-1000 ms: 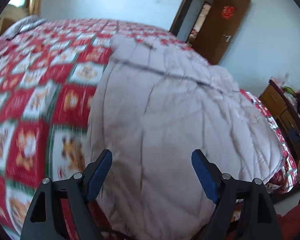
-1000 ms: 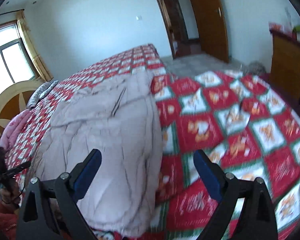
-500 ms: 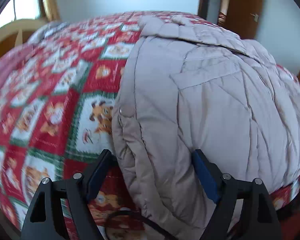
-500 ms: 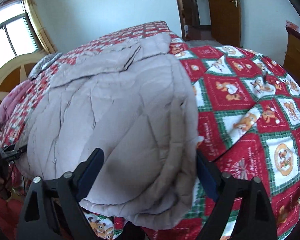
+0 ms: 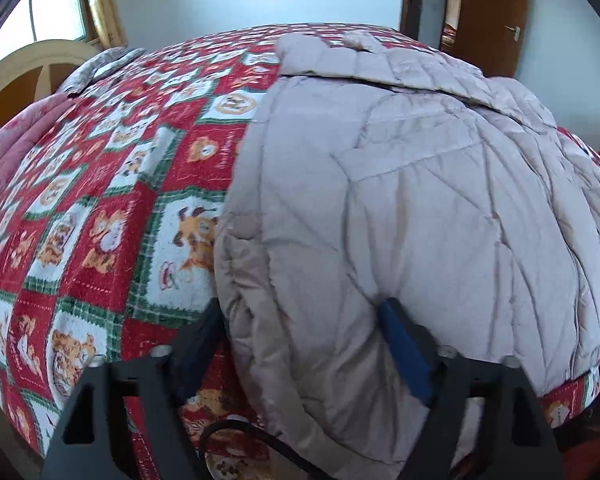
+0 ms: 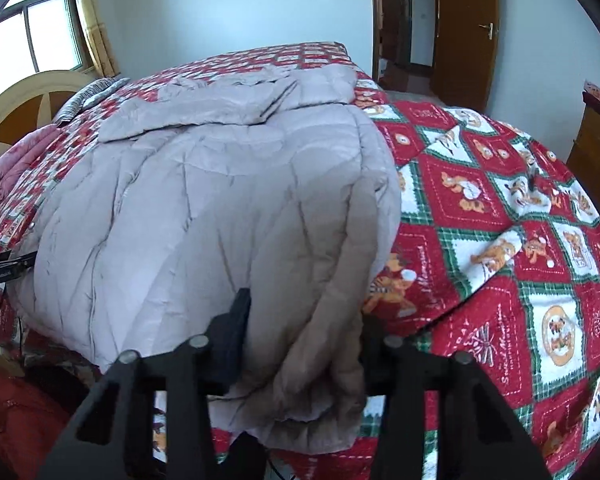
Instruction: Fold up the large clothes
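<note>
Grasp step: both my tongs have just been closing on the coat's [image 5: 400, 200] near hem, left tongs [image 5: 300, 344] and right tongs [image 6: 304, 328] pinching padding. Next, I judge, lift together and carry far.

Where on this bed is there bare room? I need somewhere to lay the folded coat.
Free: the red patchwork bedspread right of the beige quilted coat, and the stretch between coat and headboard. Crowded: the near edge.

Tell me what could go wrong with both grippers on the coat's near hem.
1. The puffy coat bunches thickly in the right gripper, whose jaws have just been closing; some layers might slip out.
2. The left gripper pinches only the edge; uneven lift.
3. A black cable lies beneath; it could snag.
</note>
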